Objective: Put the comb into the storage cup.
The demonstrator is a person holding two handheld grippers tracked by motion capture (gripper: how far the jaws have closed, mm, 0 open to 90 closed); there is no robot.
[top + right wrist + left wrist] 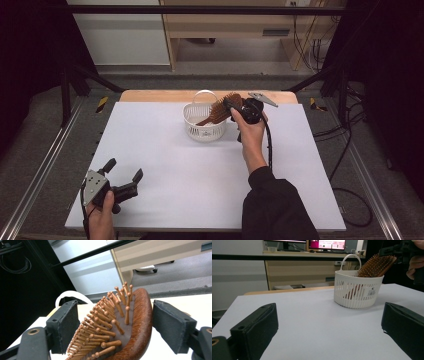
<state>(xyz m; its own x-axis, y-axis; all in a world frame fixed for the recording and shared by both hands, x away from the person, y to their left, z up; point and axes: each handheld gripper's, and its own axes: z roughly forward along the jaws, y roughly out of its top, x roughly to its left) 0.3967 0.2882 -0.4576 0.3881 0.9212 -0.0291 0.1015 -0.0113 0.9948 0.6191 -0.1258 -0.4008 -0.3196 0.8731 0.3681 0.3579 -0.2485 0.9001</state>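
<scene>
A wooden paddle hairbrush [220, 109] stands slanted in a small white slatted basket [204, 131] at the far middle of the table, its bristled head leaning out over the rim. My right gripper [231, 104] is at the brush's head, jaws on either side of it. In the right gripper view the brush [125, 325] lies between the pads with a thin gap on each side, so this gripper [115, 320] is open. My left gripper [125, 168] rests open and empty near the table's front left corner; its view looks across at the basket [357, 295] and brush [375, 266].
A white sheet [200, 175] covers the table, with a strip of bare wood [150, 95] along the far edge. The basket's looped handle [67, 293] rises behind the brush. Black frame rails and cables stand at both sides.
</scene>
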